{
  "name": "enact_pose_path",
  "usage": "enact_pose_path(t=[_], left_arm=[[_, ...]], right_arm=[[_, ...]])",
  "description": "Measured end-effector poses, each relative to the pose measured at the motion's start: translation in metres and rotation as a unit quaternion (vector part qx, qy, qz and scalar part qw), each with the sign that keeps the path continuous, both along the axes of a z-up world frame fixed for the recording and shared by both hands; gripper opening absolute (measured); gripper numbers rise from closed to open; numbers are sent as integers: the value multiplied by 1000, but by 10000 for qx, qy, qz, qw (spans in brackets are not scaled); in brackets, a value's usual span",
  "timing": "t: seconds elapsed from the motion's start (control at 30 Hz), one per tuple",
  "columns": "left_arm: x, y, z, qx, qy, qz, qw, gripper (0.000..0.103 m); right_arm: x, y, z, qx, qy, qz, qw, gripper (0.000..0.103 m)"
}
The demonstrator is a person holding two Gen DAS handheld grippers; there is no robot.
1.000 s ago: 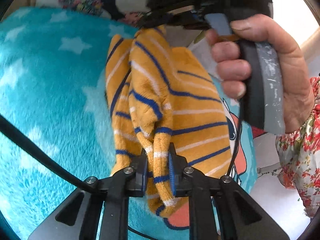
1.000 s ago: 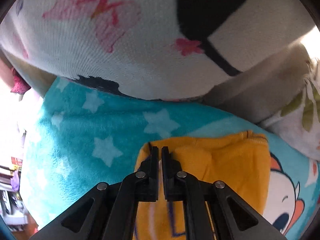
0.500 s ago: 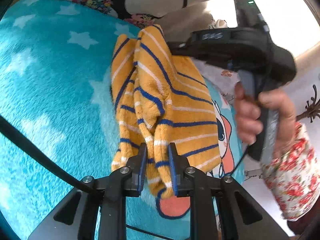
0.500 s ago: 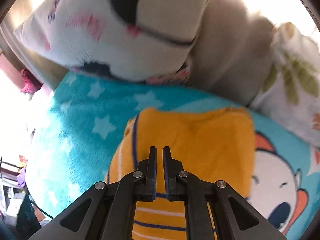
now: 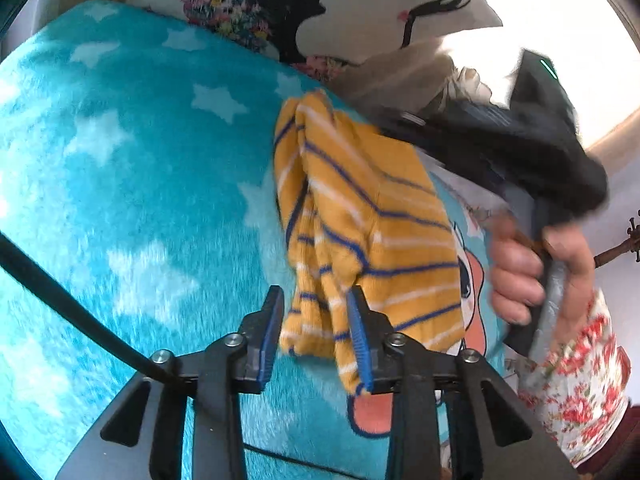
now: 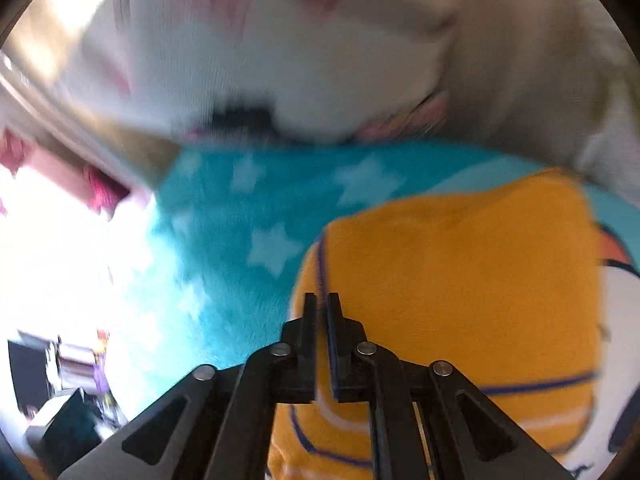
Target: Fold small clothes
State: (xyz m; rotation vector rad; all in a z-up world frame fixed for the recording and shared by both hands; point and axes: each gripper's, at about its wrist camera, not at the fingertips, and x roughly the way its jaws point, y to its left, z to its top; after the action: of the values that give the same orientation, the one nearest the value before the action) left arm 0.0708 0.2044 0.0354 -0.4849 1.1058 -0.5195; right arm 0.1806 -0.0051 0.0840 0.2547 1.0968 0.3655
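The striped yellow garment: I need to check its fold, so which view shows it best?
The left wrist view: the striped yellow garment appears sharp and nearly whole, folds visible. The right wrist view shows only a blurred, cropped part.

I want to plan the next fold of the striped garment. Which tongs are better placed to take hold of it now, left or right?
Left, probably. The left tongs are open with the garment's hanging edge between their fingers, so closing would grip it. The right tongs are shut above the garment, holding nothing.
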Motion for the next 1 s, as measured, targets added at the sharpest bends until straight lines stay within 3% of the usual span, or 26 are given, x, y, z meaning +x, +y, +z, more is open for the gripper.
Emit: enact_pose_path(t=[0.1, 0.2, 0.33, 0.4, 0.5, 0.6, 0.77, 0.9, 1.0], left_arm=[[10, -3, 8, -71, -108, -23, 9999, 34], [21, -20, 14, -10, -309, -214, 9993, 34], [45, -47, 9, 560, -588, -483, 9955, 34], [66, -62, -3, 916, -566, -641, 9921, 34], [85, -70, -13, 894, -359, -772, 9923, 34], [94, -76, -5, 875, -431, -923, 9909, 24], [104, -86, 6, 1293, -638, -1046, 9840, 19], [106, -82, -7, 1593, -604, -893, 9813, 32], [96, -68, -5, 1519, -588, -707, 9841, 37]], right_arm=[[-26, -44, 16, -82, -148, -449, 9989, 8], [-59, -81, 8, -79, 109, -733, 9972, 8], [-109, -106, -25, -365, 574, -964, 9930, 8], [-132, -113, -44, -203, 810, -1168, 9896, 8], [-147, -114, -59, 7, 913, -1341, 9868, 8], [-154, -101, -62, -196, 874, -1261, 9880, 8], [-160, -95, -58, -259, 772, -1249, 9888, 9], [-164, -96, -51, -199, 730, -1256, 9892, 10], [-168, -94, -40, -229, 593, -1222, 9905, 12]])
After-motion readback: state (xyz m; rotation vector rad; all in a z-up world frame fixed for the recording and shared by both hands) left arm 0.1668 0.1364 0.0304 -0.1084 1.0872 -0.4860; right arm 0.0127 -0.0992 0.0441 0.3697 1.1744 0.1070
